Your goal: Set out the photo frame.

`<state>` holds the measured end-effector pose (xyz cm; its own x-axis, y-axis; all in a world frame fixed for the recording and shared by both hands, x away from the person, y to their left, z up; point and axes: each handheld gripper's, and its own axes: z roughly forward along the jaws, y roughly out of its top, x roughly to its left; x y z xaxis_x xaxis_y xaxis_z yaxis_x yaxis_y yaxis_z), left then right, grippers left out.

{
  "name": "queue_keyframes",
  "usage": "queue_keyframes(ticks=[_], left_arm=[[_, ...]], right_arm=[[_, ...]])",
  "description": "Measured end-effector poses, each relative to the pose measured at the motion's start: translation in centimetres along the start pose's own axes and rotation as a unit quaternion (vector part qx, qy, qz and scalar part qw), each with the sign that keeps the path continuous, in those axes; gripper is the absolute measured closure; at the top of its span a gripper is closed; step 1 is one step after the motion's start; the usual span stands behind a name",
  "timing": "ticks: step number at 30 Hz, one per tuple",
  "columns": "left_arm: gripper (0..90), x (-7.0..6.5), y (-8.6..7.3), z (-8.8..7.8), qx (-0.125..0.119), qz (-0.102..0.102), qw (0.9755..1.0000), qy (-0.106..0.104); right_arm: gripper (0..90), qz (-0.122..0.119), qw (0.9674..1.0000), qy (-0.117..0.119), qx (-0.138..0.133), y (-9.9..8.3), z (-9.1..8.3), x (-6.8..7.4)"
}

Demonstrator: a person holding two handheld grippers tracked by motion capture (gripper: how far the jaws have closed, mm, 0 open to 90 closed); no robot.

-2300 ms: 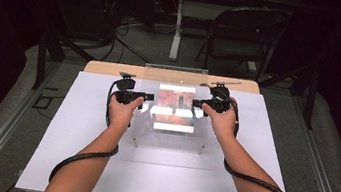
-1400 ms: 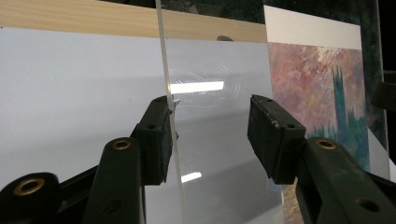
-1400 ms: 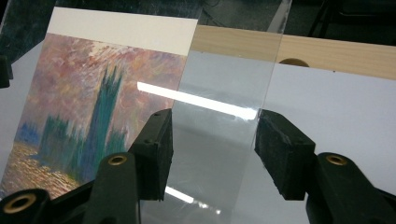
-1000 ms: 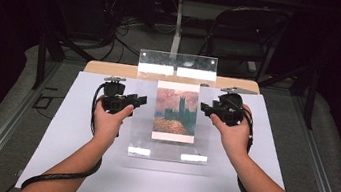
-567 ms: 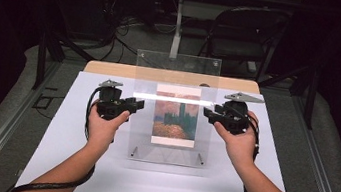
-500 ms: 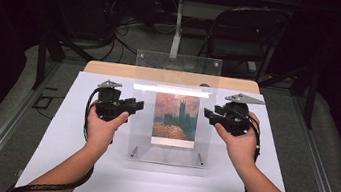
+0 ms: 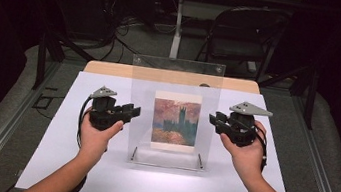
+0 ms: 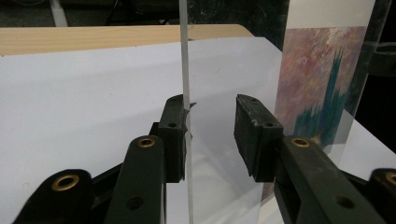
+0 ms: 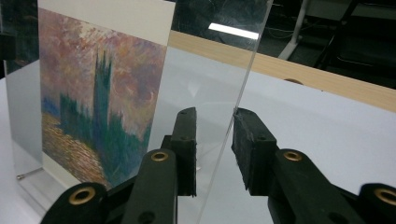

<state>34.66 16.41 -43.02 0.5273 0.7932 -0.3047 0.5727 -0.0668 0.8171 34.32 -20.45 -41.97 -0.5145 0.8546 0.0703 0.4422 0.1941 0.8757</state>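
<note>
A clear acrylic picture frame (image 7: 172, 114) stands upright on a white sheet (image 7: 48, 159) that covers the counter (image 7: 111, 69). All places here are given from this frame. Inside it, at its middle, sits a painted print (image 7: 175, 122) of dark towers against a pink and orange sky, with a white border. Two thin metal pegs at the foot of the frame rest on the white sheet.

The left gripper (image 7: 128, 112) is just beside the frame's left edge, held in the person's left hand (image 7: 97, 133). In the left gripper view, the frame's clear edge (image 8: 186, 70) runs up between the two black jaws. It lies against the left pad (image 8: 175, 135), while the right pad stands apart from it, so this gripper is not clamped. Its jaws have just been closing.

The right gripper (image 7: 215, 121) is just beside the frame's right edge, held in the right hand (image 7: 246, 154). In the right gripper view, the frame's edge (image 9: 243, 79) passes between the jaws, close to the right pad (image 9: 245, 140), with a gap to the other pad. It too is unclenched, its jaws having just been closing around the edge.

Behind the frame, beyond the counter, a dark folding chair (image 7: 247, 36) stands on the floor.
</note>
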Motion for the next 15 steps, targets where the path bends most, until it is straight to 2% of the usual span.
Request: queue_keyframes(ticks=[5,9,15], left_arm=[[64.7,-0.5,-0.7,-0.7,-0.007,0.011,0.9999,-0.002],[64.6,-0.9,-1.2,-1.3,-0.010,0.020,0.9997,-0.003],[64.4,-1.4,-2.2,-2.1,-0.017,0.033,0.9993,-0.010]], right_arm=[[70.5,0.006,0.9999,0.012,-0.004,-0.4,-0.9,0.3],[70.5,0.020,0.9995,0.024,-0.007,-0.8,-1.6,0.5],[70.4,0.018,0.9992,0.032,-0.015,-1.5,-2.6,1.0]])
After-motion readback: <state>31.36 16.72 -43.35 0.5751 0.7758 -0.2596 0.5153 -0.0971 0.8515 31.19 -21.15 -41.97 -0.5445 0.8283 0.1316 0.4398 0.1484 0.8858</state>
